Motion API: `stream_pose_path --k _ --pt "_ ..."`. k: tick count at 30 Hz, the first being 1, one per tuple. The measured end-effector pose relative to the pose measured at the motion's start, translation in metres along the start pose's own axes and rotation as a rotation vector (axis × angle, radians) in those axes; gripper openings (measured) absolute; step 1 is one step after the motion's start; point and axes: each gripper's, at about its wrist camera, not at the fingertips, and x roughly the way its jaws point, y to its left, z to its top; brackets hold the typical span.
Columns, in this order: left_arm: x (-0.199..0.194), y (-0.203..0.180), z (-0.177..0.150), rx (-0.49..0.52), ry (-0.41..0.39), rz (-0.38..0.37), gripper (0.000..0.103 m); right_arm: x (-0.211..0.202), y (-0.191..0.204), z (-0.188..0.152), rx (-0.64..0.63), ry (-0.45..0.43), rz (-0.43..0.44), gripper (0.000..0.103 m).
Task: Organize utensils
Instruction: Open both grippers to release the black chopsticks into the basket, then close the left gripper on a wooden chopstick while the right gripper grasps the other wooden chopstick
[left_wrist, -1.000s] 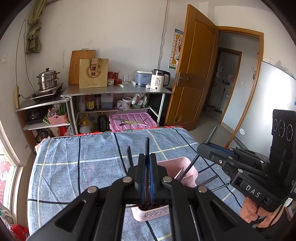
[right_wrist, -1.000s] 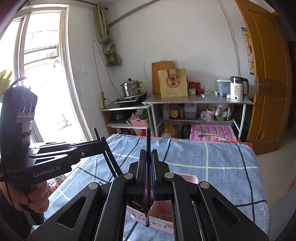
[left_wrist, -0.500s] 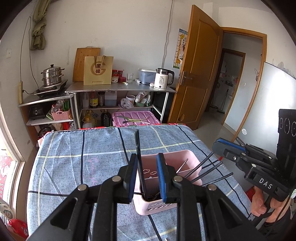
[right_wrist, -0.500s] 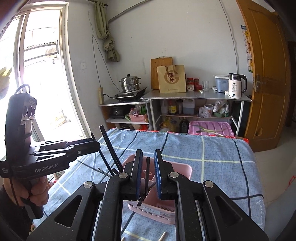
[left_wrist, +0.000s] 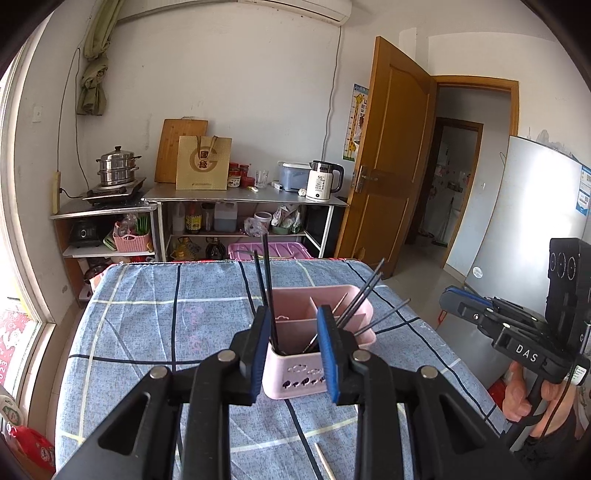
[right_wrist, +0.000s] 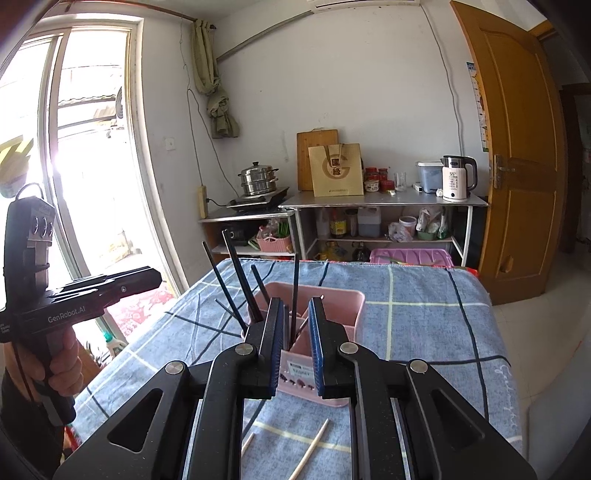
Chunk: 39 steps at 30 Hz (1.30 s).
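A: Where did the chopsticks stand?
B: Most of the black chopsticks (left_wrist: 266, 280) stood leaning in the pink basket (left_wrist: 295, 373), which sat on the bench (left_wrist: 147, 332) with its blue checked cloth, about midway across and toward the near side.
A: And the claws?
B: The left claw (left_wrist: 293, 354) had just been opening; its jaws stood narrowly apart, with a black stick rising in the gap but not pressed by the pads. The right claw (right_wrist: 295, 347) had likewise just been opening, narrower, a stick standing free between its jaws.
A: So, nearly done?
B: I judged it well along, not finished. Two pale wooden chopsticks (right_wrist: 310, 448) lay flat on the cloth just in front of the basket.
A: Room to work?
B: Plenty of bare cloth on the left and behind. The near edge was hidden under the claws, and the loose sticks lay close to it.
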Motion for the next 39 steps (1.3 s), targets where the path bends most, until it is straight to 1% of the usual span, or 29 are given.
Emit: stream_pose_path --k 3,7,10,18,24,33,39 --pt "-0.004 -0.004 -0.018 -0.003 0.016 -0.011 0.028 -0.007 0.000 -0.016 0.010 0.010 -0.005 0.014" --pt "-0.001 -0.010 -0.041 0.004 0.048 -0.007 0.028 -0.011 -0.003 -0.034 0.031 0.032 -0.007 0.014" --pt "0.002 -0.012 -0.058 -0.003 0.076 -0.021 0.028 -0.011 -0.006 -0.047 0.045 0.054 -0.010 0.014" --pt "0.023 -0.017 -0.097 -0.036 0.172 -0.038 0.028 -0.002 -0.014 -0.072 0.077 0.115 -0.008 0.014" --pt "0.039 -0.022 -0.119 -0.055 0.239 -0.052 0.028 0.013 -0.015 -0.090 0.072 0.176 -0.017 0.014" --pt "0.064 -0.029 -0.144 -0.075 0.330 -0.061 0.028 0.037 -0.018 -0.109 0.090 0.248 -0.016 0.014" --pt "0.085 -0.035 -0.160 -0.072 0.406 -0.052 0.028 0.055 -0.021 -0.122 0.099 0.303 -0.022 0.014"
